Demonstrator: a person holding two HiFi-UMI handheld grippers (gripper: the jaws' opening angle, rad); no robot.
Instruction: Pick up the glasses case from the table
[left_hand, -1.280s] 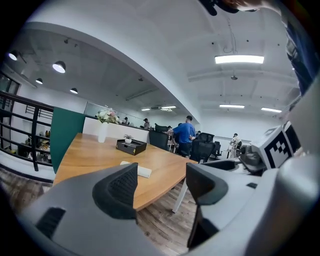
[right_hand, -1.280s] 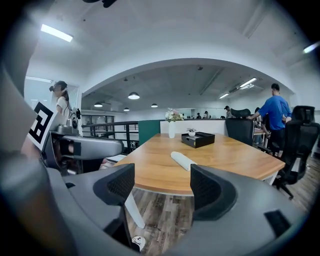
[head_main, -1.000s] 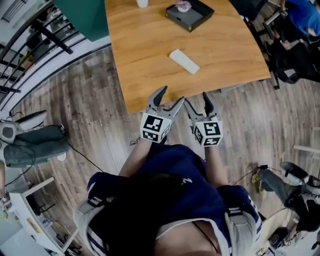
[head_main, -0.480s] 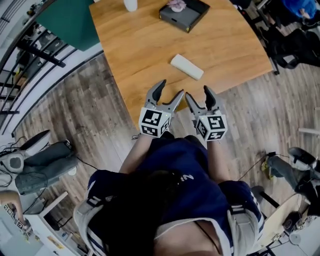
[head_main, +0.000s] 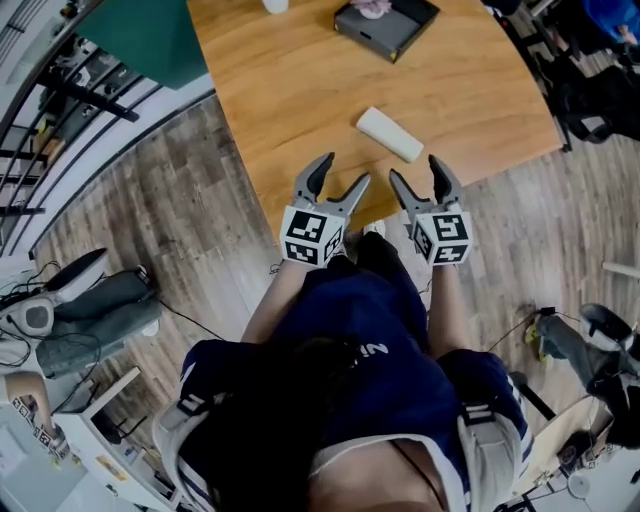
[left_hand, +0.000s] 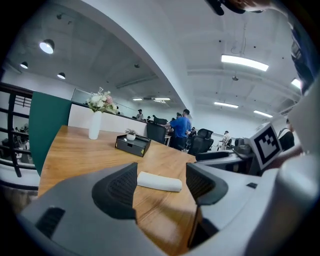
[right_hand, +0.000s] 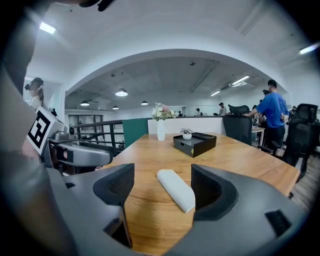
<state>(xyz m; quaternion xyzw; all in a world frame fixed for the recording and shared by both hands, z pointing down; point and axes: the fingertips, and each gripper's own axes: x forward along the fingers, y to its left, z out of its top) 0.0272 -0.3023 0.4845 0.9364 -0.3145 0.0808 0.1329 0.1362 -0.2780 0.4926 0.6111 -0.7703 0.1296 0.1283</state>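
Observation:
A white oblong glasses case lies flat on the wooden table, near its front edge. My left gripper hovers open over the table's near edge, the case a little ahead and to its right. My right gripper is open too, just short of the case, which shows ahead between its jaws without touching them. Nothing is held by either gripper.
A black tray with a small potted plant stands at the table's far side, a white vase with flowers to its left. Office chairs crowd the right of the table. A railing runs along the left.
Both grippers have moved forward from over the floor to the table's near edge, closer to the case. Their jaws stay apart as before.

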